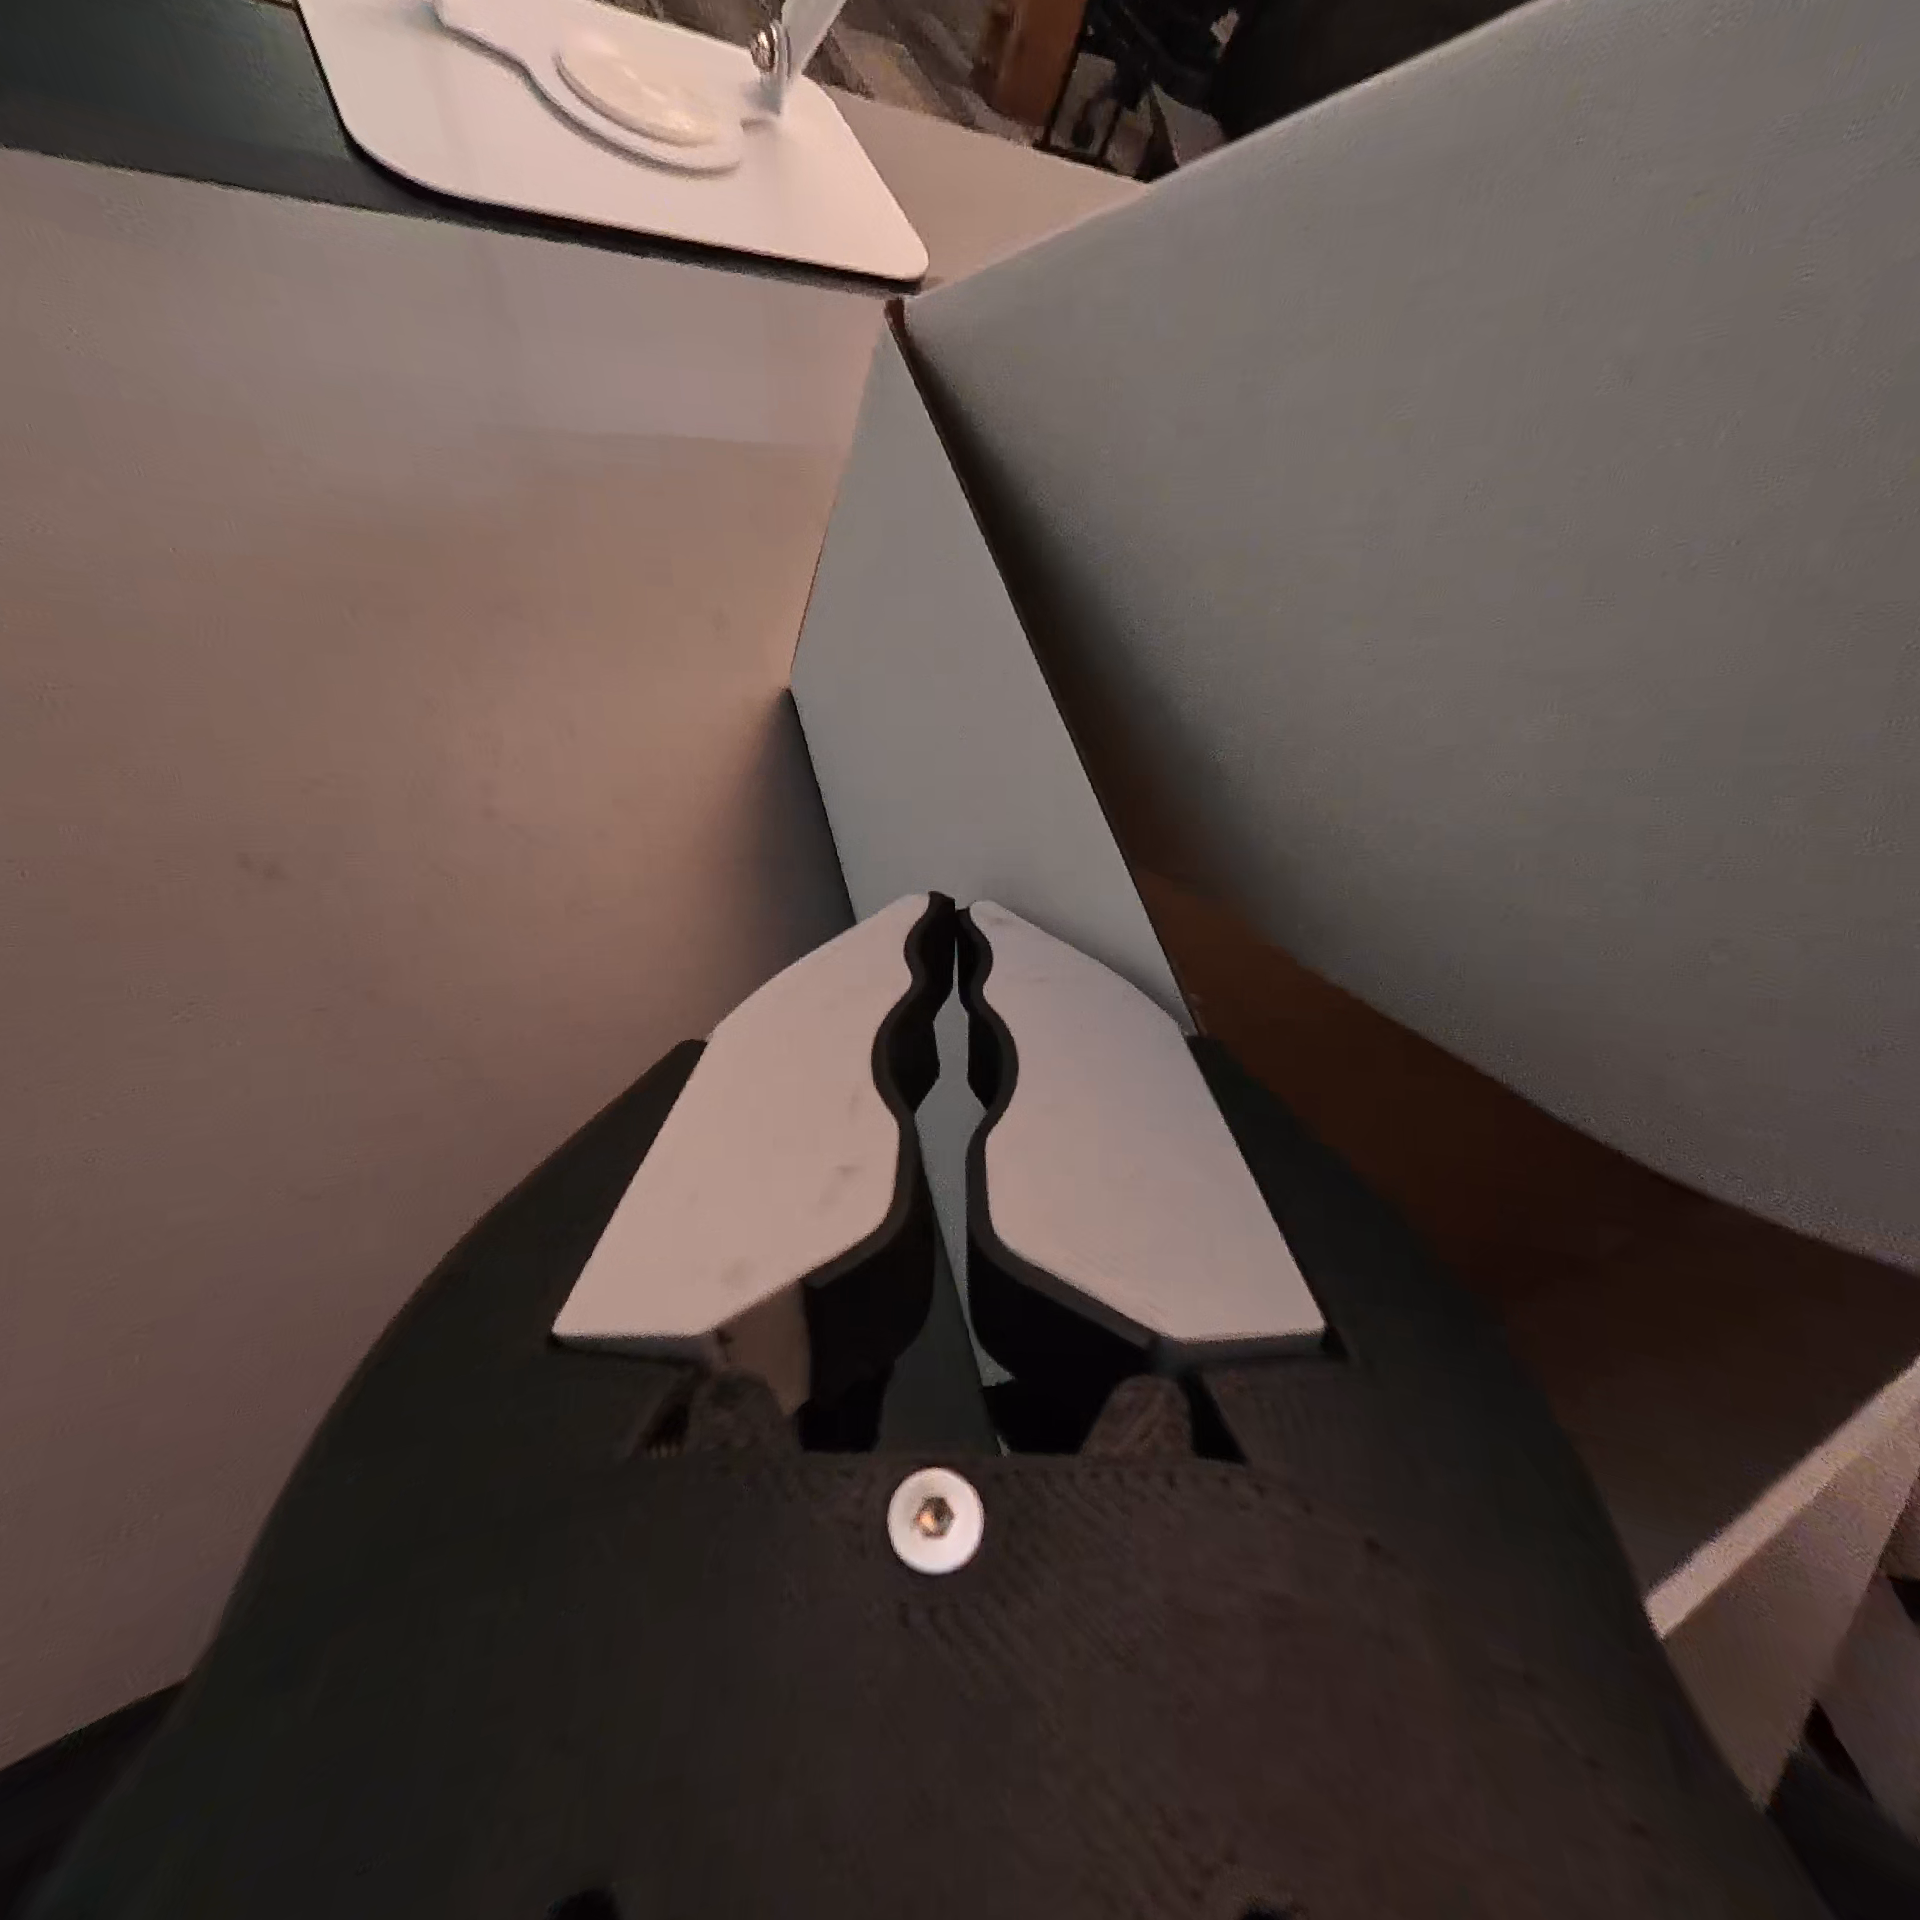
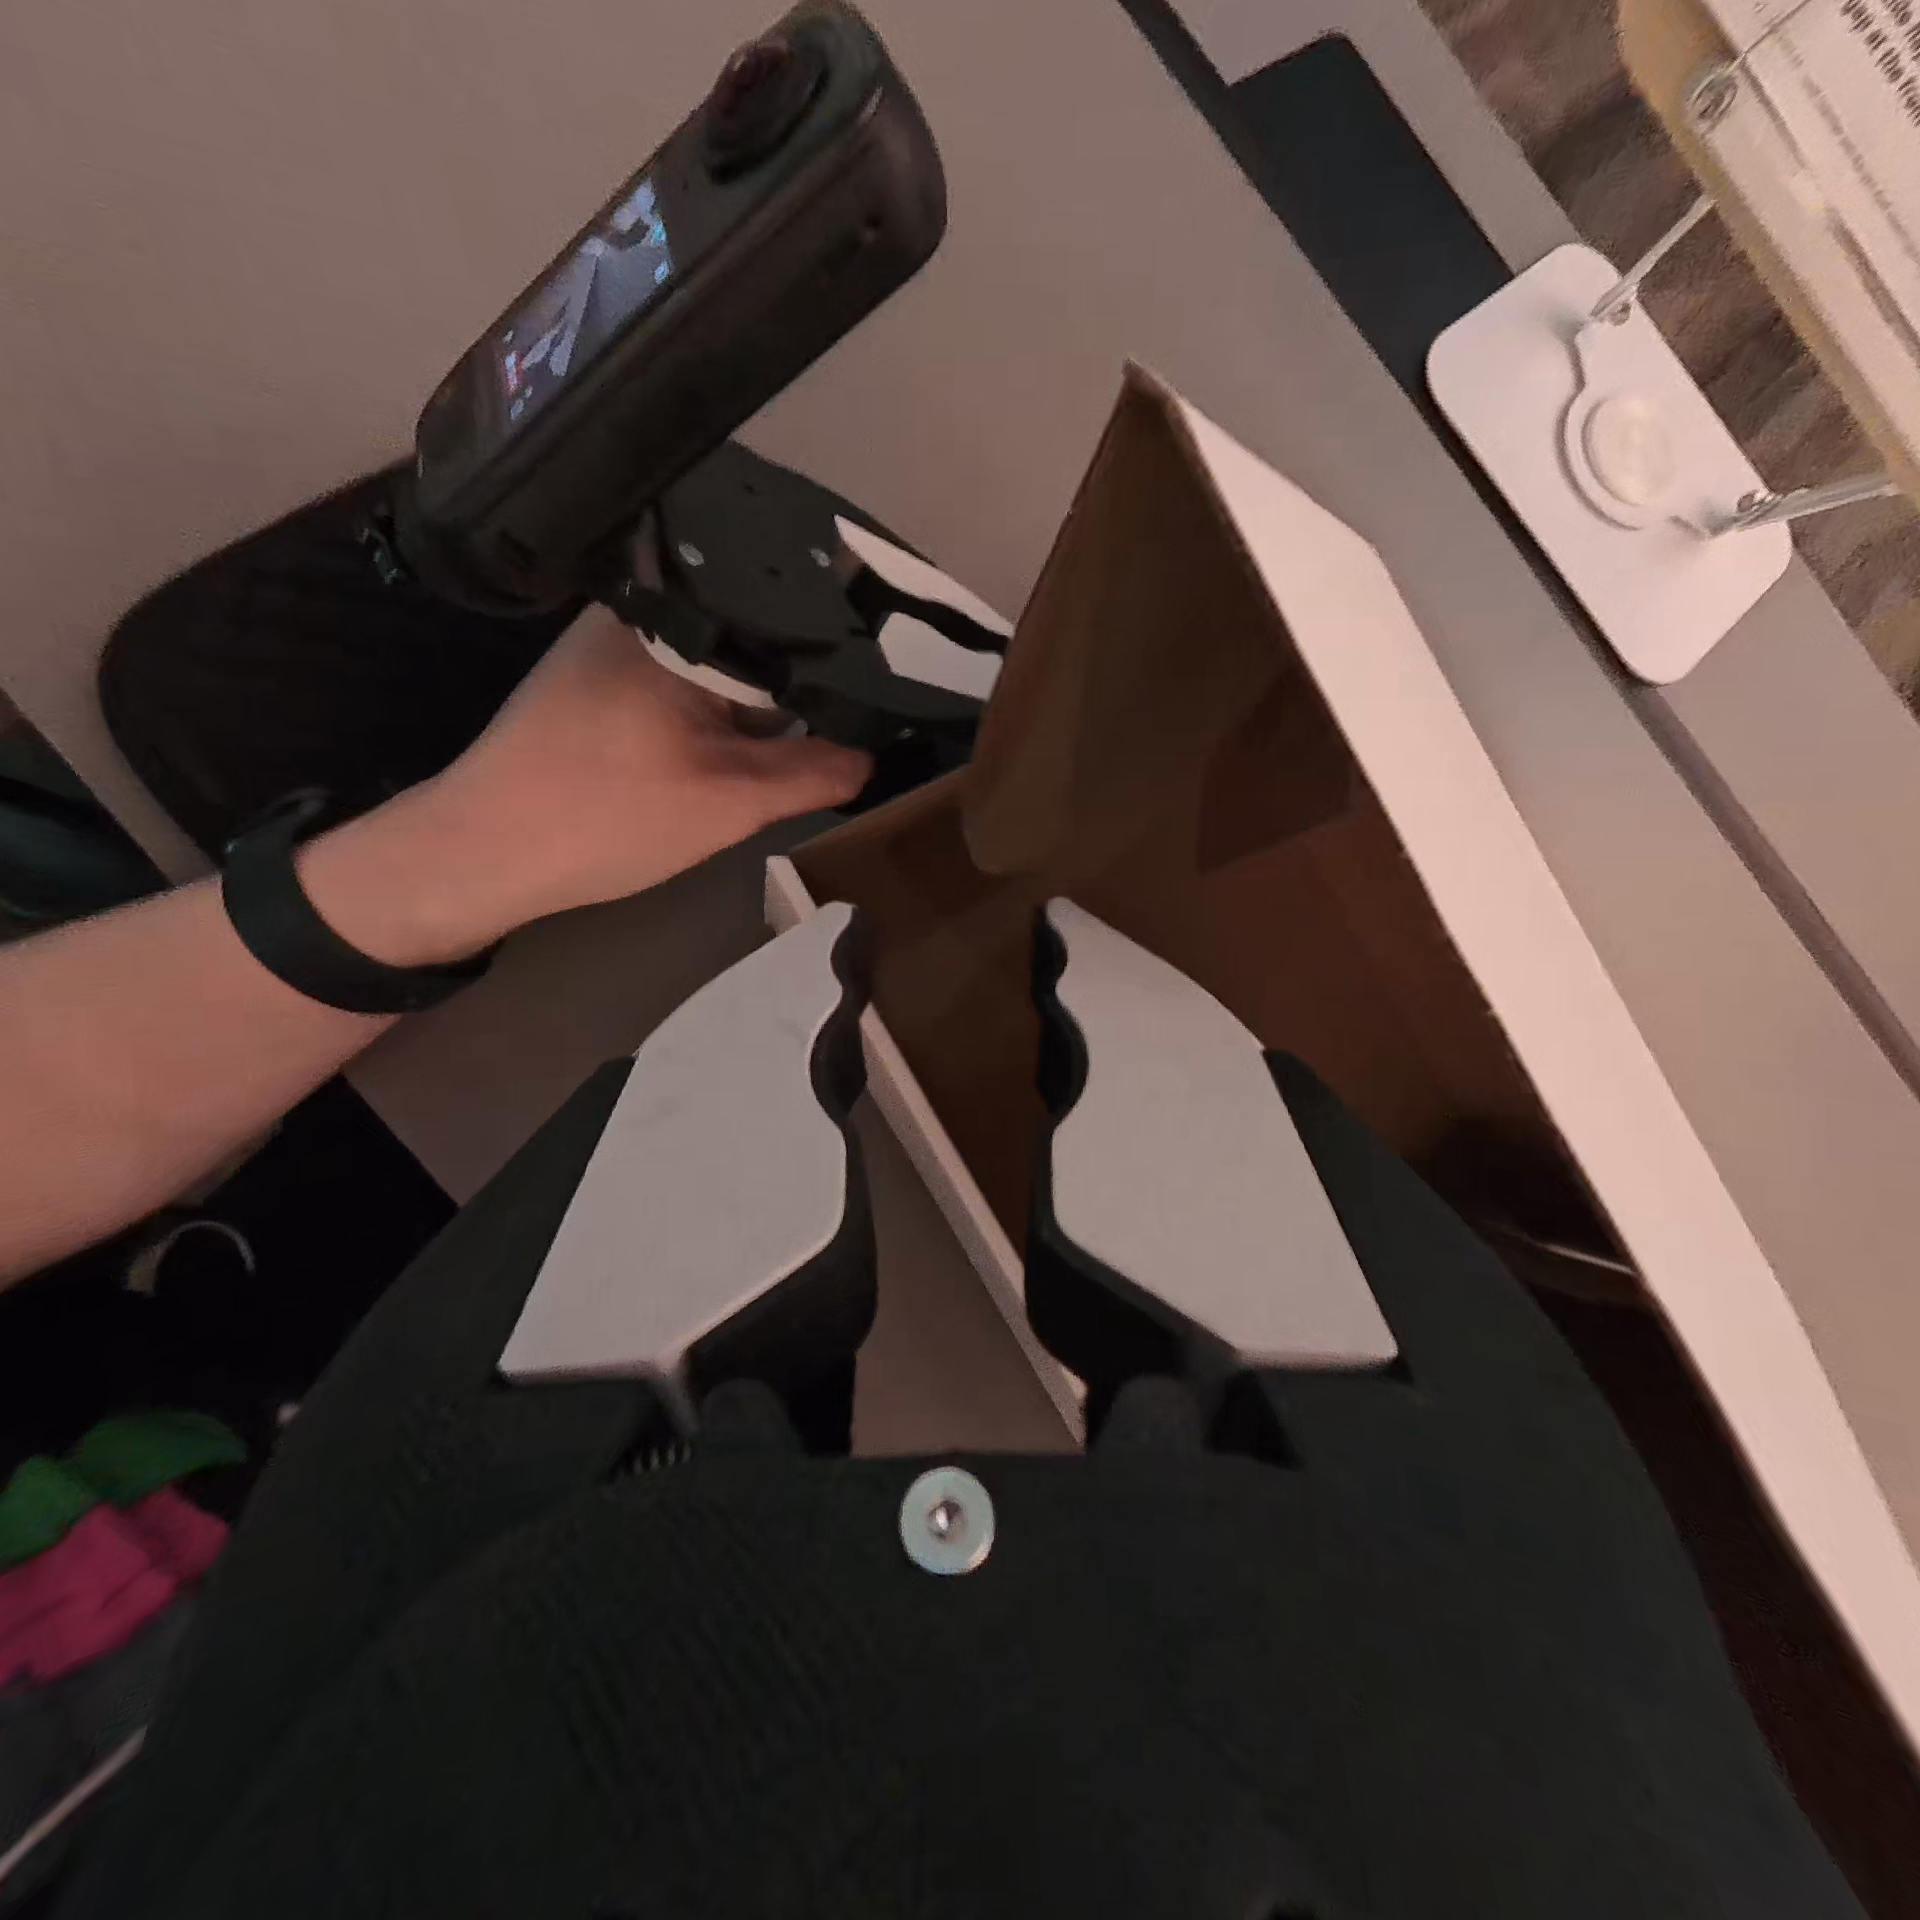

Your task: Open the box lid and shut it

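— From the left one's camera: the left gripper (image 1: pixel 954 925) has its fingers nearly pressed together, tips at the white box (image 1: pixel 935 665) side wall, lid (image 1: pixel 1455 520) raised alongside.

— And the right's: the right gripper (image 2: pixel 945 935) is spread, straddling the near wall (brown inside), on the table (image 2: pixel 260 260).

Likely a shop or reception counter (image 2: pixel 1195 260): white acrylic sign stand (image 2: pixel 1605 499).
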Motion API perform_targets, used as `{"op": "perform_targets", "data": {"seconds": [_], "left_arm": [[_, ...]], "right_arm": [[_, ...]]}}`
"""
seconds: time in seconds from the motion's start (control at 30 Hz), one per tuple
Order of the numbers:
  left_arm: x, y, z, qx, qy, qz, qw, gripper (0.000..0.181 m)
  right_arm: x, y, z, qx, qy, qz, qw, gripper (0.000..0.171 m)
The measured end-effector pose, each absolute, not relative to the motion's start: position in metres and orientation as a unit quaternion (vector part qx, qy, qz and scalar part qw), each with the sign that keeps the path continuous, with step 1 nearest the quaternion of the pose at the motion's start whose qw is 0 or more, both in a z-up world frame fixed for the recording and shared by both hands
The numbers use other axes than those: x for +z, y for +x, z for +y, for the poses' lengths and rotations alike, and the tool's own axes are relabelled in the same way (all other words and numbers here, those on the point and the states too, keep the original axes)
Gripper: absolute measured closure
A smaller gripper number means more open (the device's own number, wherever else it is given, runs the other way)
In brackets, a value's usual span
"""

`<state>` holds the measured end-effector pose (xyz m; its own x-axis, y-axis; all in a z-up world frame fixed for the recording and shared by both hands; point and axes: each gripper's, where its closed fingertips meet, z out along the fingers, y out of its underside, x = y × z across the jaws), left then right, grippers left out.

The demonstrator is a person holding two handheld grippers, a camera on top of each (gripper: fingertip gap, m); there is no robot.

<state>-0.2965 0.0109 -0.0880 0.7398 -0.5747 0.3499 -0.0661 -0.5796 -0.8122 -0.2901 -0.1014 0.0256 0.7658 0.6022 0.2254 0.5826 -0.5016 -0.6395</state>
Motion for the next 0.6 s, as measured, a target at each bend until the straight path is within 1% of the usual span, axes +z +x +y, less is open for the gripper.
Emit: {"op": "perform_targets", "data": {"seconds": [0.07,0.13,0.2,0.27,0.37,0.5,0.6], "left_arm": [[-0.088,-0.296,0.011,-0.313,-0.835,0.191,0.41,0.181],[-0.089,-0.296,0.011,-0.327,-0.835,0.192,0.399,0.181],[-0.09,-0.295,0.011,-0.333,-0.832,0.208,0.391,0.181],[-0.09,-0.294,0.014,-0.333,-0.832,0.24,0.374,0.18],[-0.089,-0.291,0.029,-0.323,-0.829,0.307,0.339,0.175],[-0.095,-0.29,0.068,-0.257,-0.815,0.395,0.338,0.177],[-0.104,-0.282,0.074,-0.261,-0.806,0.424,0.321,0.179]], "right_arm": [[0.028,-0.294,-0.092,0.024,-0.854,-0.326,0.405,0.136],[0.035,-0.305,-0.082,0.044,-0.839,-0.32,0.438,0.137],[0.037,-0.309,-0.072,0.029,-0.836,-0.318,0.446,0.14],[0.034,-0.304,-0.059,-0.021,-0.84,-0.318,0.439,0.146],[0.026,-0.305,-0.051,-0.033,-0.857,-0.313,0.408,0.156],[0.033,-0.308,-0.044,-0.019,-0.867,-0.299,0.399,0.157],[0.041,-0.314,-0.039,0.002,-0.864,-0.301,0.404,0.158]]}}
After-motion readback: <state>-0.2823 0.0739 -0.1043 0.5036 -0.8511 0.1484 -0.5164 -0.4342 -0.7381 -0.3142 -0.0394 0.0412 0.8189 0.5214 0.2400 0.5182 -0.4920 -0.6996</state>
